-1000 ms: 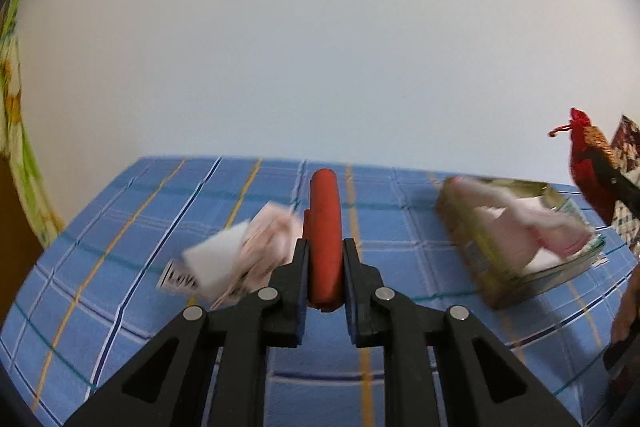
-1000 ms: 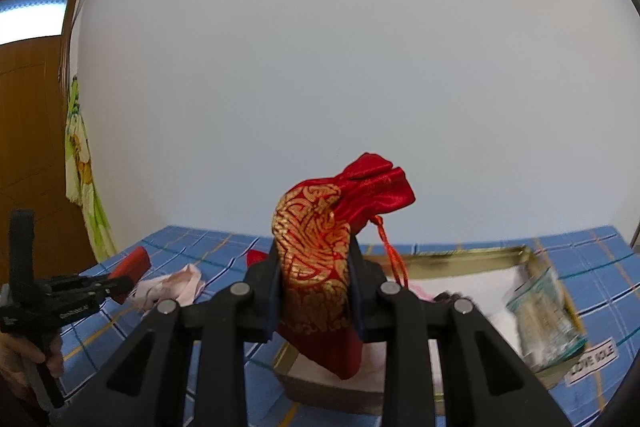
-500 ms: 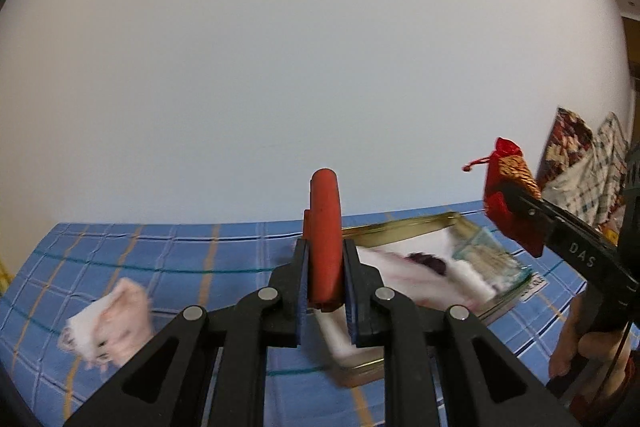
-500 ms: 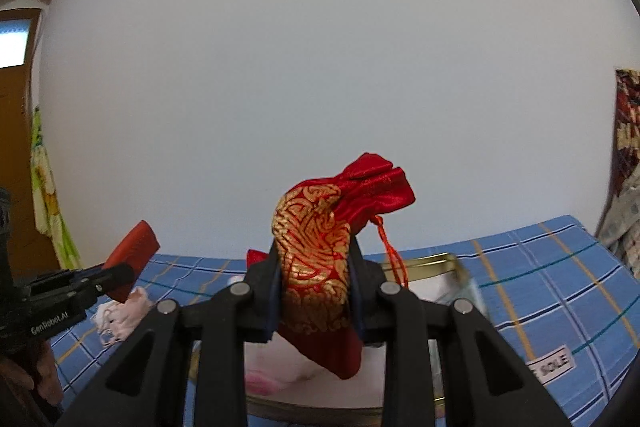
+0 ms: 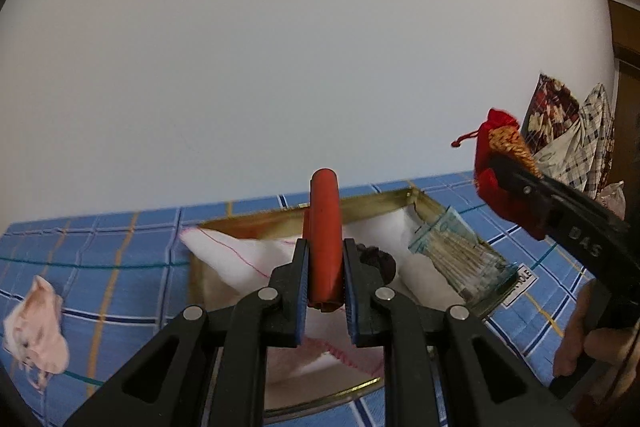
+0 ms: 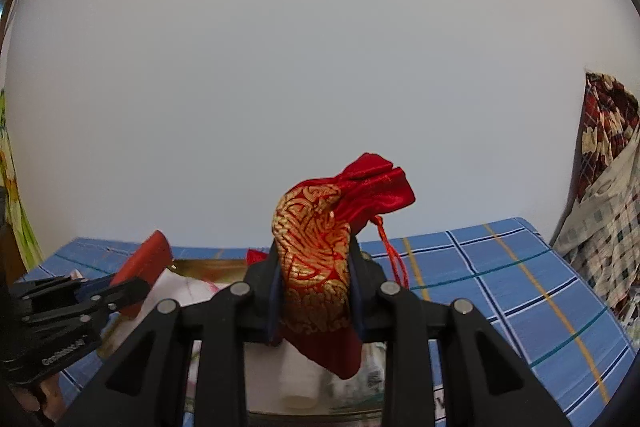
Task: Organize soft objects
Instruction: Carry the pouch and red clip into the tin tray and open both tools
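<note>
My left gripper [image 5: 325,281] is shut on a flat red soft strip [image 5: 324,223], held on edge above a gold-rimmed tray [image 5: 384,195]. The tray holds white cloths [image 5: 236,259], a dark item [image 5: 378,259] and a clear packet [image 5: 460,255]. My right gripper [image 6: 316,291] is shut on a red and gold drawstring pouch [image 6: 320,239], above the tray's near side. In the left wrist view that pouch [image 5: 500,163] hangs at the right, over the tray's right end. The right wrist view shows the left gripper [image 6: 116,289] with the red strip [image 6: 144,259] at lower left.
A blue checked cloth [image 6: 500,279] covers the table. A crumpled pink cloth [image 5: 36,331] lies on it left of the tray. Patterned fabrics [image 5: 568,131] hang at the far right by the white wall. A small label [image 5: 520,277] lies beside the tray's right end.
The left gripper has swung right with the red strip, from over the bare cloth to over the tray; the pink cloth slid to the left edge. The right gripper with the pouch also shifted across.
</note>
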Demonstrator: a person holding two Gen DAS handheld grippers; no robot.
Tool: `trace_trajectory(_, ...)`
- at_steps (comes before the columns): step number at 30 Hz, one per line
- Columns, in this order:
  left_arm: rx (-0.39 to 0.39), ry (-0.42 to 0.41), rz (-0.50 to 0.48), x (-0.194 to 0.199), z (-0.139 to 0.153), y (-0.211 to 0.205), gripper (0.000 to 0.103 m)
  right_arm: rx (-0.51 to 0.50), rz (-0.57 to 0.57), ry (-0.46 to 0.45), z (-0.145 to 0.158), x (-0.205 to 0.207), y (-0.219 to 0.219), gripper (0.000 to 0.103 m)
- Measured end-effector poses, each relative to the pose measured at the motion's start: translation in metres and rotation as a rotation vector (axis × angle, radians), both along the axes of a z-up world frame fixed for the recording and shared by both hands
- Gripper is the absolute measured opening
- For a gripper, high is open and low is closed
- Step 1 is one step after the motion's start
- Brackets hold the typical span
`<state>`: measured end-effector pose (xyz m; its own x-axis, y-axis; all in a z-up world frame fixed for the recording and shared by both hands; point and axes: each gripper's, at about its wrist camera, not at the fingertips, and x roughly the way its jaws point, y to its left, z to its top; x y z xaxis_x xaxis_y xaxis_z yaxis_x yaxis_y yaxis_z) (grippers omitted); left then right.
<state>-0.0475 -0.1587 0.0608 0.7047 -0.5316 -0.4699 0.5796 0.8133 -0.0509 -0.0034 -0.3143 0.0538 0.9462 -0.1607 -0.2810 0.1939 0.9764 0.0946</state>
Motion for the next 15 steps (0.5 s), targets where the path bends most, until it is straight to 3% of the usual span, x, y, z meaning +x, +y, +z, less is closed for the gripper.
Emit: trace_trajectory(15,0.019,0.107,-0.045,0.013,-0.027,-0.041,0.017,-0.056,0.009,0.142,-0.020,0.024,0.008,0.028)
